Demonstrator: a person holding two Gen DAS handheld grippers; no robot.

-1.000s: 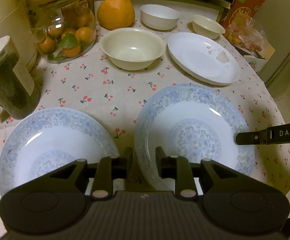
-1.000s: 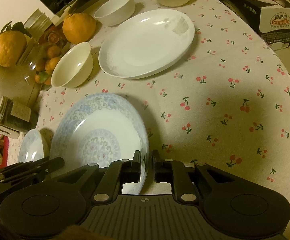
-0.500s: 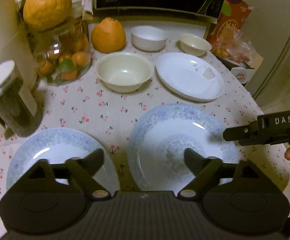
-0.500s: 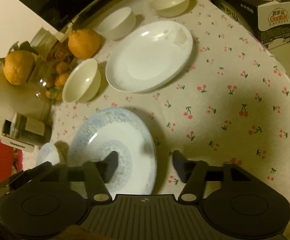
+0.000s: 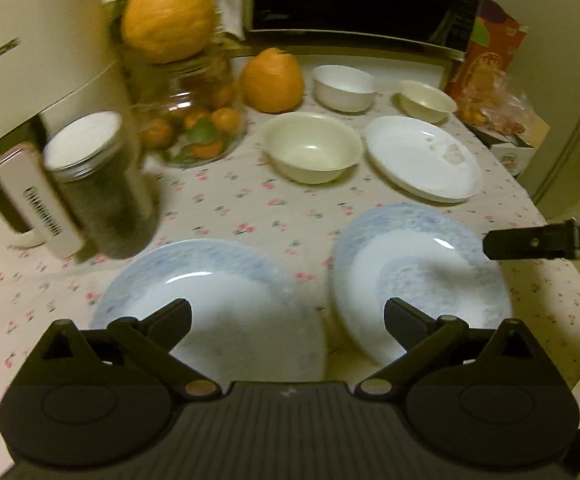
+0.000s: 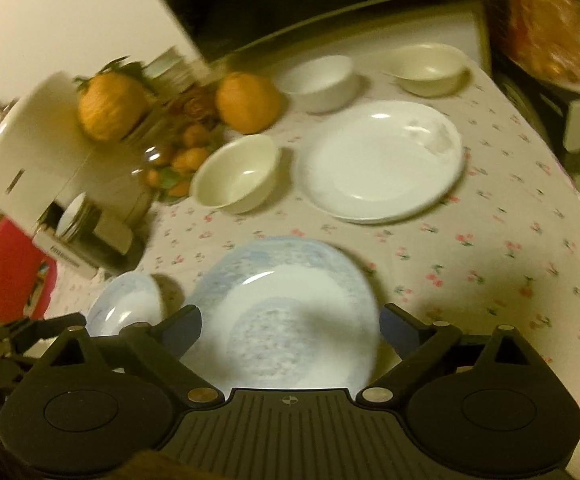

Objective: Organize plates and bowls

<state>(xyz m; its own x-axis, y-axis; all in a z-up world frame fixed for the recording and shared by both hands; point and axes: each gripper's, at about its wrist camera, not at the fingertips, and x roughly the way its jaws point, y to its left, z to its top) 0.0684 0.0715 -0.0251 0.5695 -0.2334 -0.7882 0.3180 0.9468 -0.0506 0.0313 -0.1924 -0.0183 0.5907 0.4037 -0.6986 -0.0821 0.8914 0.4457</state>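
Both grippers tilted down over the desk (image 5: 250, 208). The left gripper (image 5: 288, 314) and right gripper (image 6: 290, 326) had just opened their jaws wide, empty, above the blue plates (image 6: 286, 312).

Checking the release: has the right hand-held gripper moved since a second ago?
Yes. The right hand-held gripper has pulled up and back from the blue plate, whose rim it had pinched; its jaws have just been opening, nothing between them.

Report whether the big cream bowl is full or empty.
Empty: the cream bowl stands upright on the tablecloth, its bare inside showing.
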